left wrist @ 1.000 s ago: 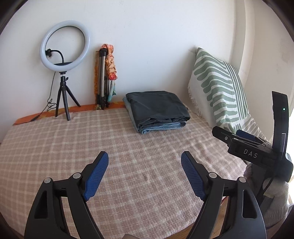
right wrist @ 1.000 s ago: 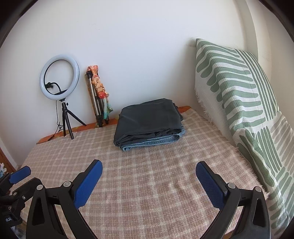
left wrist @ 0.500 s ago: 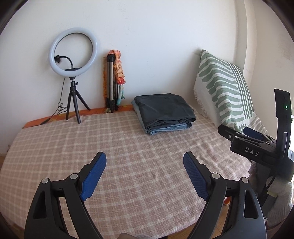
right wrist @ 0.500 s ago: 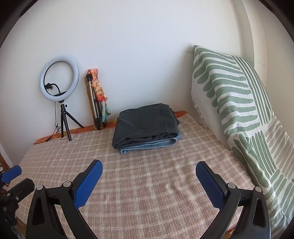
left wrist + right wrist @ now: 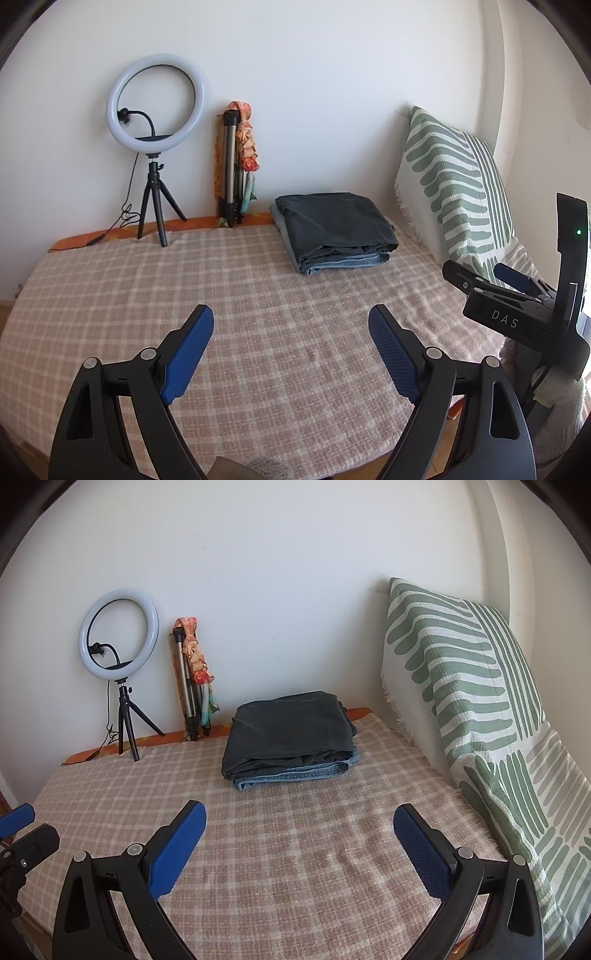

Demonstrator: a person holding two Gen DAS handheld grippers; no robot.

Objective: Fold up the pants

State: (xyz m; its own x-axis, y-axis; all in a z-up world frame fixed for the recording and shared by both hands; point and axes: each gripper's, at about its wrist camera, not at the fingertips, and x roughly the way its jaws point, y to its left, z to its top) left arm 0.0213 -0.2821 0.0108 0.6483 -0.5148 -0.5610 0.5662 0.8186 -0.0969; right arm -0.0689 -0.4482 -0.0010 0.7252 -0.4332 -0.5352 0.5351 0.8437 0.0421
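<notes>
A folded stack of pants, dark grey on top of blue denim (image 5: 334, 229), lies at the far side of the checked bed cover (image 5: 258, 302), near the wall. It also shows in the right wrist view (image 5: 291, 734). My left gripper (image 5: 291, 317) is open and empty, held over the near part of the bed, well short of the stack. My right gripper (image 5: 299, 814) is open and empty too. It shows at the right edge of the left wrist view (image 5: 517, 295). The left gripper's tip shows at the left edge of the right wrist view (image 5: 16, 818).
A ring light on a small tripod (image 5: 155, 147) and a folded tripod with a patterned cloth (image 5: 234, 166) stand at the wall. A green striped pillow (image 5: 472, 686) leans at the right. The bed's near edge is below the grippers.
Both grippers have drawn back and shifted a little; the scene slides right in the left view. The pants have not moved. Both grippers stay open.
</notes>
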